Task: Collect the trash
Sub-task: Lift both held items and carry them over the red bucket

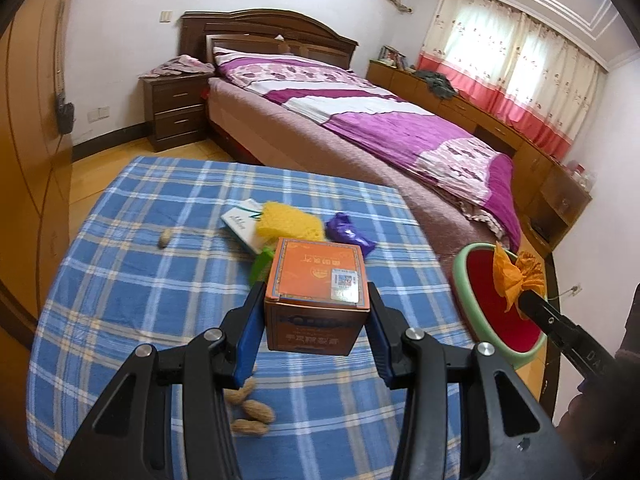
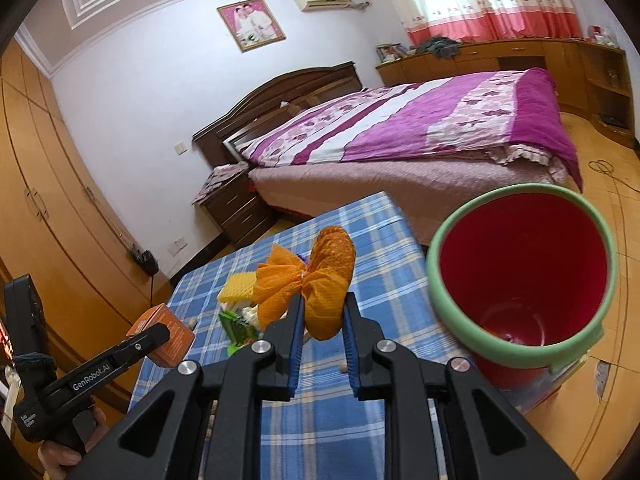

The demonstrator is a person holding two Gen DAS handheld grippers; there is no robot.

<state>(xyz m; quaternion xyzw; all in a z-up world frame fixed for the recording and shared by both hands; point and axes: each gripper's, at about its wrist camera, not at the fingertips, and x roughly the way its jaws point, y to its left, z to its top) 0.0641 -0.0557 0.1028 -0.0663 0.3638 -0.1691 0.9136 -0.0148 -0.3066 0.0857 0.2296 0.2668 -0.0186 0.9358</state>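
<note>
right now the left gripper [image 1: 316,312] has its blue pads pressed against both sides of an orange box [image 1: 318,294], about half spread, and carries it clear above the blue checked tablecloth [image 1: 132,280]. the right gripper [image 2: 322,320] is nearly closed, pinching a crumpled orange wrapper [image 2: 320,292] that bulges out between the jaws and fans out to the left. just to its right stands the red bin with a green rim [image 2: 520,264], beside the table edge; something small lies at its bottom, though it is too dim to say what. on the cloth lie a yellow sponge [image 1: 290,222], a purple wrapper [image 1: 348,234], a white packet [image 1: 240,222] and a green scrap [image 1: 262,264], bunched near each other. one peanut [image 1: 165,238] sits apart to their left, and three more peanuts [image 1: 250,410] lie under the left gripper. a bed [image 1: 360,120] stands beyond the table.
</note>
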